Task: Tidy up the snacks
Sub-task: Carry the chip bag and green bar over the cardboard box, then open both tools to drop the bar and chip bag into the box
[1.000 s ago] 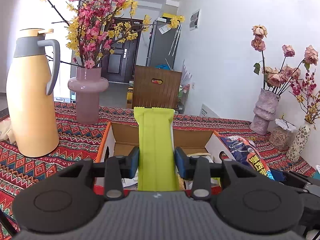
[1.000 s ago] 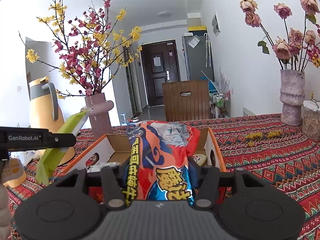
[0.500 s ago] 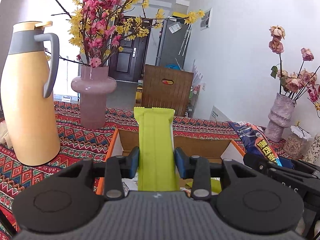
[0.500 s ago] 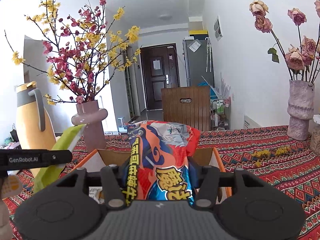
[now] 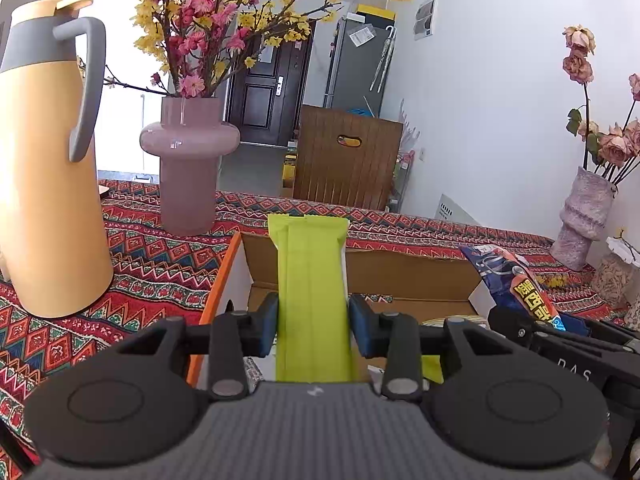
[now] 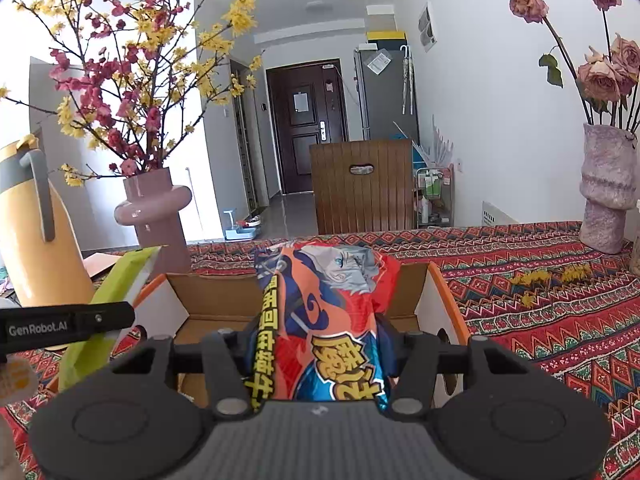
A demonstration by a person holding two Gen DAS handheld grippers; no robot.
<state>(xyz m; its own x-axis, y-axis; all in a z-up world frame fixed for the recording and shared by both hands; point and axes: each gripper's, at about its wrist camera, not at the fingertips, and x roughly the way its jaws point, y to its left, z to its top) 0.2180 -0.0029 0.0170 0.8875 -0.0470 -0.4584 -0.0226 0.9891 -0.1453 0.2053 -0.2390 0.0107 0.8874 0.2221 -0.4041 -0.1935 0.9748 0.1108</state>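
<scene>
The left tool [image 5: 313, 330] is pressed onto a lime-green snack packet [image 5: 310, 292], which is pinched between the blue pads [image 5: 267, 330] and held upright just above the near edge of an open cardboard box [image 5: 400, 276]. The right tool [image 6: 320, 350] is clamped on an orange and blue snack bag [image 6: 328, 320] printed with yellow and white characters; this bag is likewise held over the near edge of the same box [image 6: 430, 304], to the right of the green packet. From the right wrist view, the green packet [image 6: 116, 296] and the dark finger of the left tool [image 6: 68, 324] are seen at the box's left corner. Inside the box, a few other wrappers are glimpsed low down, though they are mostly hidden by the tools. The box is set on a bench covered with a red patterned cloth [image 5: 156, 264]. To the left of the box, a tall yellow thermos jug [image 5: 48, 160] with a grey handle is placed on the cloth. Behind the box's left corner, a mauve vase [image 5: 188, 160] filled with pink and yellow blossom branches is seen. Far to the right of the box, a textured pale-pink vase [image 6: 608, 188] of dried roses is placed near the wall. Beyond the bench, behind the box, a brown wooden chair back [image 5: 348, 156] is visible.
</scene>
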